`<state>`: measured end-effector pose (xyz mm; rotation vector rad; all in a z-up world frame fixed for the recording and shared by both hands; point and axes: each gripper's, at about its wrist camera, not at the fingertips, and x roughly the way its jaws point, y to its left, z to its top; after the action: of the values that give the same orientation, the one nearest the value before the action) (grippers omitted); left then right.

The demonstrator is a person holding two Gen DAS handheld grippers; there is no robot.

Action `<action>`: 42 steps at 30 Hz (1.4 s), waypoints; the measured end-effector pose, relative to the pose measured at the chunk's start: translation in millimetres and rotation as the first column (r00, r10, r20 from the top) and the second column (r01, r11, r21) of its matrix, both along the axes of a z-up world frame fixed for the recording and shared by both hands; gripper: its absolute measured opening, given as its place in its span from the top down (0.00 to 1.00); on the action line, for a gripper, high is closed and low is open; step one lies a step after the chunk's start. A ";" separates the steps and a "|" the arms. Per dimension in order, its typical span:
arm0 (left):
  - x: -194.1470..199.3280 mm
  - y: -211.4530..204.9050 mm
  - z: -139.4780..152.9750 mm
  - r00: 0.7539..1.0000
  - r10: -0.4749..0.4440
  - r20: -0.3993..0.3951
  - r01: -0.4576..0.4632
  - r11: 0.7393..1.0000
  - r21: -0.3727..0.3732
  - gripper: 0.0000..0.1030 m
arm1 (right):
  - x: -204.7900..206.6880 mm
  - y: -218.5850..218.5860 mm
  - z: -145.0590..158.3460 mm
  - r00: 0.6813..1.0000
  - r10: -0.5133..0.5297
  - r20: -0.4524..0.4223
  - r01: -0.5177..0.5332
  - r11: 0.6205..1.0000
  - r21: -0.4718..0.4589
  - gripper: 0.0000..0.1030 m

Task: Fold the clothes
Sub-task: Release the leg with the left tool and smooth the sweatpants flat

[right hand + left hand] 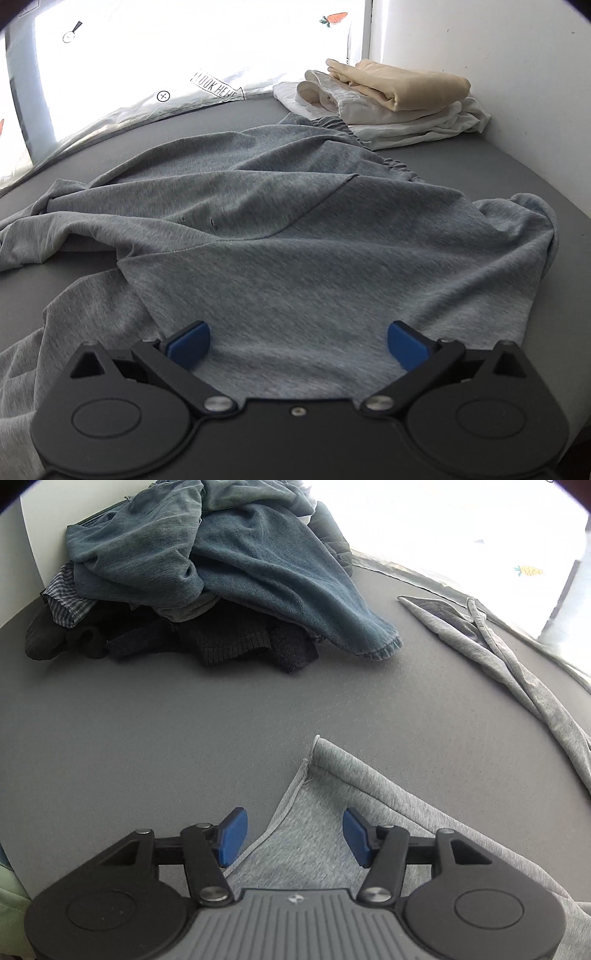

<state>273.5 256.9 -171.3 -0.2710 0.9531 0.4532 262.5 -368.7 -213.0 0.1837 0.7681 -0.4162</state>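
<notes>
A pair of light grey jersey trousers (295, 229) lies spread and creased on the dark grey table (498, 155), its gathered waistband (369, 142) at the far side. My right gripper (298, 345) hovers over the near part of the cloth, jaws wide open, nothing between the blue pads. In the left wrist view a hemmed leg end of the same grey trousers (317, 812) lies under my left gripper (294, 832), which is open with the pads apart from the cloth. Another grey leg (517, 672) trails along the right.
A heap of unfolded clothes (221, 572), blue-grey on top and black beneath, sits at the far left by a white wall. A folded stack of white and beige garments (399, 99) stands at the far right corner. A bright printed sheet (166, 55) borders the table's back edge.
</notes>
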 end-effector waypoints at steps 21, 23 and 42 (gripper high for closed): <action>30.2 -1.4 -17.8 0.991 -0.131 -0.019 0.133 0.983 0.130 0.98 | -7.4 8.9 -8.6 0.994 -0.049 0.095 0.054 0.997 -0.047 0.00; 26.4 9.5 -9.6 0.999 -0.054 -0.008 0.055 0.991 0.123 0.98 | -7.4 8.8 -8.6 0.994 -0.049 0.095 0.054 0.997 -0.047 0.00; -9.0 14.8 2.9 0.994 0.104 0.018 -0.105 0.994 0.024 0.61 | 0.1 2.5 -1.1 1.000 -0.020 0.017 0.020 1.000 -0.003 0.00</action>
<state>264.5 271.7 -168.4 -0.3030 0.9193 0.5576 262.7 -366.1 -214.0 0.1925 0.7492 -0.4341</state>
